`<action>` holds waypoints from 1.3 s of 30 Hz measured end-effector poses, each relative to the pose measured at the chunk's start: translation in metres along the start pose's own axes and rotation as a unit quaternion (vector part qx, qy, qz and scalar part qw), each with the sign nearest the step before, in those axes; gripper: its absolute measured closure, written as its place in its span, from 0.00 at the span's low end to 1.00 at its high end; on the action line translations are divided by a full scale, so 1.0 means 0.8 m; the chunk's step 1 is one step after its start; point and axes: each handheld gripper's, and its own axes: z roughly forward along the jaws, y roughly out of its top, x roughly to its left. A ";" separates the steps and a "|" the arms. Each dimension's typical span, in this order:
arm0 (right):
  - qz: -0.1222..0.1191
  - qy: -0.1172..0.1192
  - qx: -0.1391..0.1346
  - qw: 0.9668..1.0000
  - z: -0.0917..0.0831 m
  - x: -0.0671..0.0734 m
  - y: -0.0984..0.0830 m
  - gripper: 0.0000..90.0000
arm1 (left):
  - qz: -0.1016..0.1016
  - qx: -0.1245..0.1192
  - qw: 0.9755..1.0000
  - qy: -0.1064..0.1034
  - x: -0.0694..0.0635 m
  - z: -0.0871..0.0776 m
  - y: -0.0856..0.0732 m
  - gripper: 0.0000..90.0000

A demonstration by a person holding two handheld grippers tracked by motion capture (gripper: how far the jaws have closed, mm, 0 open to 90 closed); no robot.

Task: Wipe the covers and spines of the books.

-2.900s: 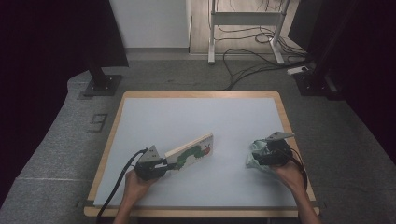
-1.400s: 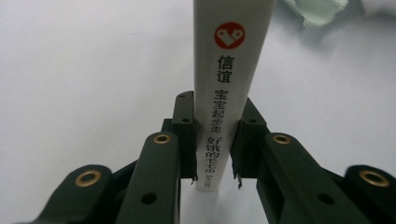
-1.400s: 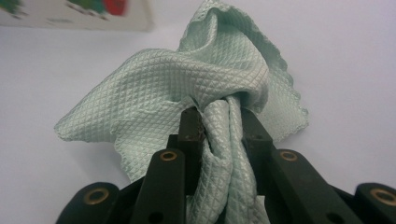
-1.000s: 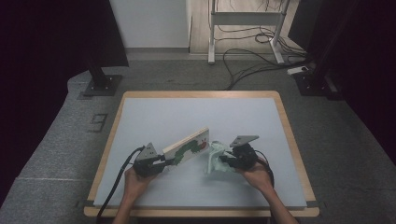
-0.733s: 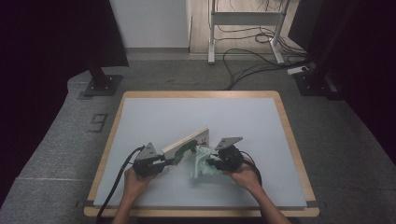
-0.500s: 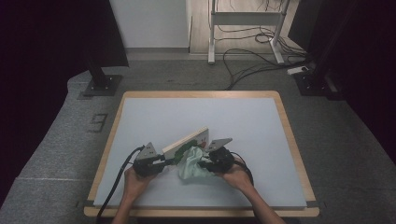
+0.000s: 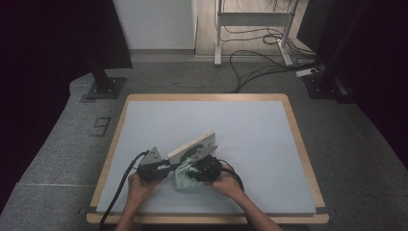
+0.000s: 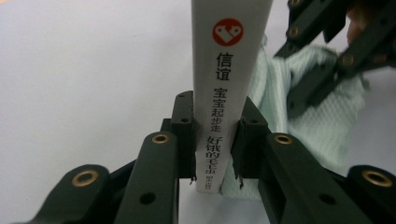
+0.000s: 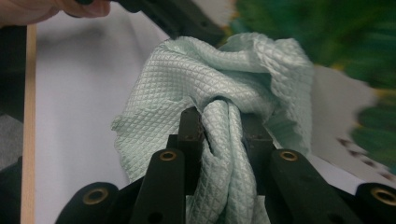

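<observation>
Gripping a slim book (image 8: 223,93) by its spine edge, the left gripper (image 8: 215,140) keeps its jaws clamped on both covers, so the volume stands tilted up off the table (image 7: 260,125) with its lower cover facing the other hand. That raised, steady pose looks meant to offer a firm surface for wiping. The right gripper (image 9: 219,130) has its jaws pinched shut on a bunched fold of pale green cloth (image 9: 219,70); gathering the fabric this way leaves a soft wad ahead of the fingertips, a sensible shape for rubbing a flat cover. In the high view the cloth (image 7: 185,175) sits just under the book (image 7: 192,147), between the left gripper (image 7: 166,167) and the right gripper (image 7: 195,172), near the front of the table. From there the cloth appears to touch or nearly touch the book, though actual contact cannot be confirmed.
</observation>
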 end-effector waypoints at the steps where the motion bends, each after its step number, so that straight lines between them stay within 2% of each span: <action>1: -0.002 0.000 0.002 1.000 0.004 0.002 0.000 0.81 | 0.000 0.000 1.000 0.001 0.000 0.000 0.000 0.82; 6: -0.008 0.000 0.017 1.000 0.025 0.002 -0.008 0.81 | 0.005 0.001 1.000 0.001 -0.001 0.000 0.000 0.82; 10: -0.007 0.002 0.016 1.000 0.026 0.001 -0.011 0.78 | 0.004 0.001 1.000 0.000 -0.001 0.000 0.000 0.82; 13: -0.015 -0.004 0.015 1.000 0.017 -0.001 -0.009 0.69 | 0.003 0.001 1.000 0.000 0.000 0.000 0.000 0.82; 17: -0.011 -0.009 0.008 1.000 0.002 -0.007 -0.008 0.54 | 0.000 -0.001 1.000 -0.002 0.001 0.000 0.000 0.82; 20: 0.000 -0.003 -0.002 1.000 -0.010 -0.011 -0.007 0.44 | 0.000 -0.001 1.000 -0.003 0.001 0.000 -0.001 0.82; 23: -0.003 -0.007 -0.012 1.000 -0.021 -0.012 -0.004 0.38 | 0.000 -0.001 1.000 -0.002 0.001 0.000 -0.001 0.82; 31: -0.010 -0.024 -0.032 0.999 -0.055 -0.016 0.006 0.31 | -0.002 -0.002 1.000 -0.003 0.001 0.000 -0.001 0.81; 39: 0.018 -0.066 -0.047 0.997 -0.077 -0.045 -0.008 0.28 | -0.002 -0.002 1.000 -0.003 0.001 0.000 -0.001 0.81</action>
